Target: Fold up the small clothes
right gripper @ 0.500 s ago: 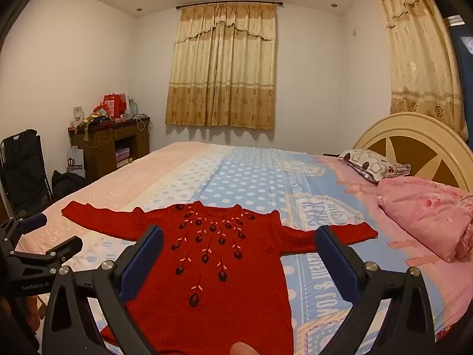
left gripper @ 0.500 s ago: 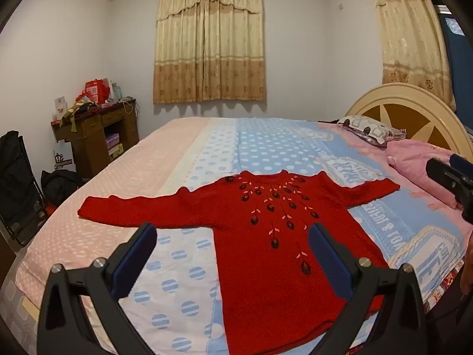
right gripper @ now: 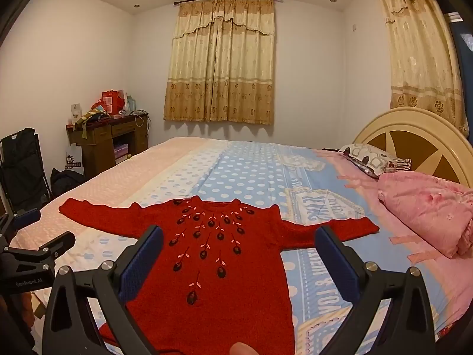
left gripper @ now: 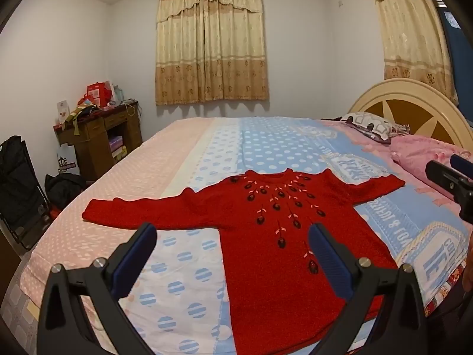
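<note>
left gripper (left gripper: 232,236): jaws spread wide, nothing between them, pads touch nothing; hangs above the near part of the bed, tipped slightly down
left gripper fingers (left gripper: 139,254): blue ribbed pads on black arms; in the left wrist view the left pad sits over bare sheet, the right pad over the sweater's body
right gripper (right gripper: 239,239): jaws wide apart too, empty, no contact with the cloth; held above the sweater's lower half
right gripper fingers (right gripper: 334,257): blue pads; left one over red knit, right one over the blue sheet just right of the body
sweater (right gripper: 212,281): red knit, lying flat, front up, on the near half of the bed; both sleeves stretched out to left and right, neck toward the far side, hem at the near edge; dark bead and pink leaf embroidery down the chest; unfolded
bed (left gripper: 266,148): pink, white and blue dotted sheet
pink quilt (right gripper: 428,207): bunched at the right by the headboard (right gripper: 414,130), well apart from the sweater
pillow (left gripper: 369,124): patterned, far right
desk (left gripper: 97,139): dark wood, cluttered, far left by the wall
curtains (left gripper: 211,44): beige, drawn, on the far wall
fingertip (right gripper: 241,349): bottom edge of the right wrist view, blurred
</note>
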The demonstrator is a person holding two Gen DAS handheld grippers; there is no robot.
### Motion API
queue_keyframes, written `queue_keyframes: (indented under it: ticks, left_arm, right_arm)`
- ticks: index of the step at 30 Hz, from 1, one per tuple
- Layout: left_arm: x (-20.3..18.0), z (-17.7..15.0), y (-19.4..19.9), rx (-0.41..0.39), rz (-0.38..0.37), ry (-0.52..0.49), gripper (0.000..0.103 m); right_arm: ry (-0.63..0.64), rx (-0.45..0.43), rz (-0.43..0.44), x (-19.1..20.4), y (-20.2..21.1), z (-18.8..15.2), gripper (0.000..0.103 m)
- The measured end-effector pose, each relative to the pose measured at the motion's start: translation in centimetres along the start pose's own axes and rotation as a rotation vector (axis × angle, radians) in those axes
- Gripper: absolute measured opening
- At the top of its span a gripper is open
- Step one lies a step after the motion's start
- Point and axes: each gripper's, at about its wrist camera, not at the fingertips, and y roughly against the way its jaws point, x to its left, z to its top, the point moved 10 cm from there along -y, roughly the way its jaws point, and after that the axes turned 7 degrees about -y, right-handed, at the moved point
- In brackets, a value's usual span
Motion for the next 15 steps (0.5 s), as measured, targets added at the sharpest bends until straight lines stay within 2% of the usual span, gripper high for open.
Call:
queue_keyframes:
  ticks: [15]
  left_arm:
    - [2.4, 1.1, 0.4, -0.022, 0.046, 0.009, 0.103]
  right_arm:
    - [0.006, 0.015, -0.001, 0.6, 0.5, -0.9, 0.102]
